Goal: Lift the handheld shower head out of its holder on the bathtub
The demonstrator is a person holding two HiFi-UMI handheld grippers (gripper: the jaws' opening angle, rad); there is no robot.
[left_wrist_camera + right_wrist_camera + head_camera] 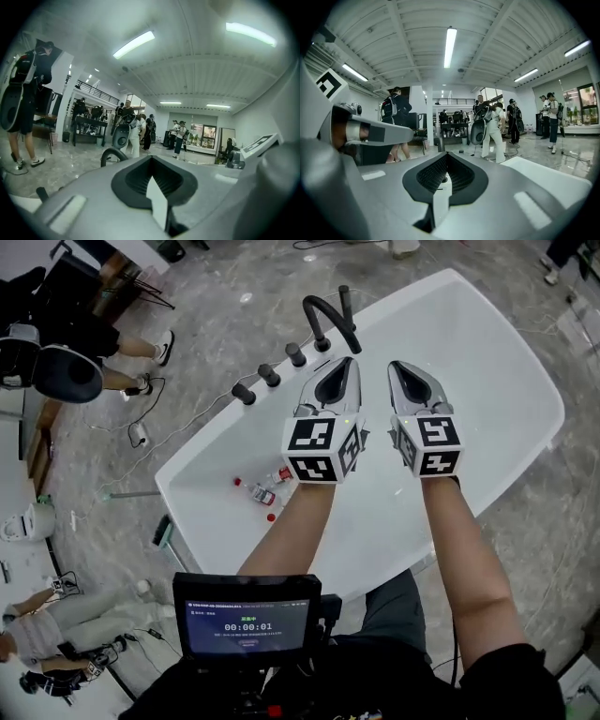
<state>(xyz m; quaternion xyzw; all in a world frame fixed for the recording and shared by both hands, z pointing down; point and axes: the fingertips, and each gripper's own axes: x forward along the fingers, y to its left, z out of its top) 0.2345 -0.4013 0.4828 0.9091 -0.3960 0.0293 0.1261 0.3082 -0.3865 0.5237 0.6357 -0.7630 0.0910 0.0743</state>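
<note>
**Q:** Containers first. What holds what?

**Me:** 1 white bathtub [497, 381], set slantwise on a grey marble floor [234, 287]. On its bottom, at the near left, lies a small cluster of red-capped bottles [263, 492]. No water that I can see.

**Q:** Your tools?

**Me:** I hold both over the tub, side by side and pointing far. The left gripper [343, 367] has its jaws pressed together with nothing between them. The right gripper [401, 369] is the same, tips met and empty. Each gripper's own view confirms it: dark pads meeting in a point, only room beyond.

**Q:** And the shower head?

**Me:** The handheld shower head [345, 299] stands upright in its holder on the tub's far left rim, a slim black stick. Neither gripper touches it.

**Q:** Anything in the way?

**Me:** The black spout [328, 317] arches just beside it, between it and my left gripper's tip. 3 black knobs [269, 376] run along the rim to the left of the spout. The spout's arc also shows past the jaws in the left gripper view [112, 155].

**Q:** Around the tub?

**Me:** A monitor [247, 615] sits near my chest. Cables [155, 427] trail on the floor to the left. A person [94, 343] sits at the far left, and several more stand far off in the gripper views.
</note>
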